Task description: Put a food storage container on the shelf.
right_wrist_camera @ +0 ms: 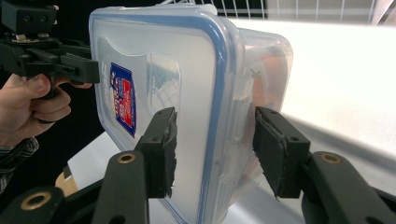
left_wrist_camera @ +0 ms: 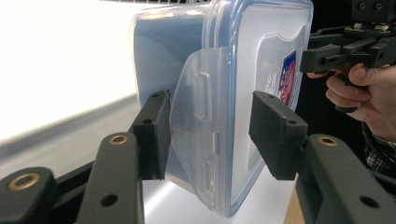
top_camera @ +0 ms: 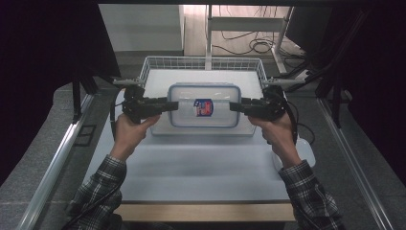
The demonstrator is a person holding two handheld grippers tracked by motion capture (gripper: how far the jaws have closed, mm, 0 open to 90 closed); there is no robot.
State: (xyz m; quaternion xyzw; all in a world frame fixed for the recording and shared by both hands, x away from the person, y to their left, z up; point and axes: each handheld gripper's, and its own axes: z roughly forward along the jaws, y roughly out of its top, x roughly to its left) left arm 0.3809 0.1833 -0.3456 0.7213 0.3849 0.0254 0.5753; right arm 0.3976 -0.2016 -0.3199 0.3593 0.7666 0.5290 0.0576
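On the white table [top_camera: 191,167], running from my near edge to the far end, I list what I have in view, largest item first.

Item: wire basket [top_camera: 158,64], white mesh, at the table's far end, directly behind the box.

Item: clear plastic food box [top_camera: 203,106], rectangular, blue-sealed lid on and uppermost, a red-and-blue label [top_camera: 203,107] at the lid's middle. I see it above the table's middle, in front of the basket, held level between my two grippers, one at each short end. Its shadow lies on the table just below it (so it appears lifted clear of the surface, though I cannot confirm the gap).

Item: left gripper [top_camera: 171,105], in my left hand [top_camera: 130,128]. In the left gripper view [left_wrist_camera: 210,135] the jaws stand partway closed across the box's end, one pad against the side clip [left_wrist_camera: 198,121], the other on the lid face. Gripping the box.

Item: right gripper [top_camera: 234,106], in my right hand [top_camera: 274,130]. In the right gripper view [right_wrist_camera: 215,149] one pad is on the lid face, the other on the box's body below the rim; jaws likewise partway closed. Gripping the box.

Item: plaid sleeves [top_camera: 103,184], both forearms, at the near edge.
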